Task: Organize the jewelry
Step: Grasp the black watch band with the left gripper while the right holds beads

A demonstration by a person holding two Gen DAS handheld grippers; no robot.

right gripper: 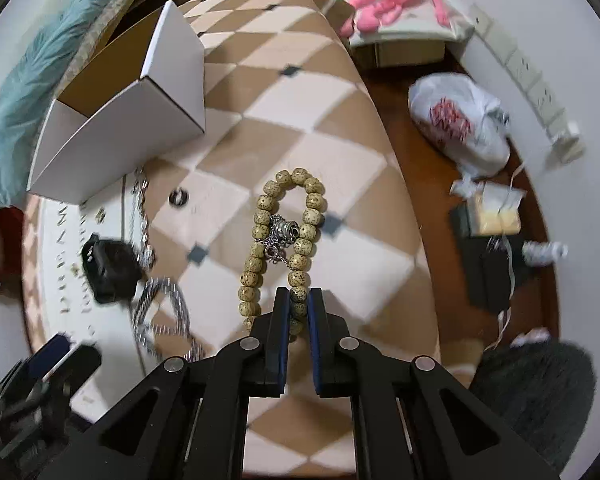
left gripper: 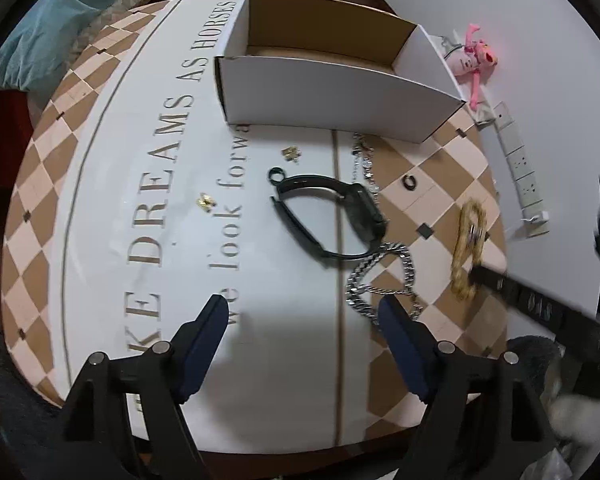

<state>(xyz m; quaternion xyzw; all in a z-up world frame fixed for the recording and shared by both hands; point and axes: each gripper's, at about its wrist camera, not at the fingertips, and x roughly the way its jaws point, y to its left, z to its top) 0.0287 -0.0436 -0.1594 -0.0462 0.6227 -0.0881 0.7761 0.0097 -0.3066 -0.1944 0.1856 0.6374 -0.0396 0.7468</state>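
A round table (left gripper: 100,128) with a tan-and-cream diamond border and a white printed middle carries scattered jewelry. The right gripper (right gripper: 299,300) has its jaws clenched on the near end of a loop of speckled tan beads (right gripper: 260,236), which lies in the checkered border near the table's right edge; a small silver chain with a clasp (right gripper: 281,236) rests inside the loop. The left gripper (left gripper: 300,308) hovers over the white middle near the front edge, jaws spread wide and holding nothing. Just beyond its right finger lies a chunky silver chain (left gripper: 384,276), touching a black smartwatch (left gripper: 332,212). Two small gold earrings (left gripper: 206,201) (left gripper: 291,153) lie apart on the white area, and a dark ring (left gripper: 410,183) on the border. An open white cardboard box (left gripper: 332,96) stands toward the far edge.
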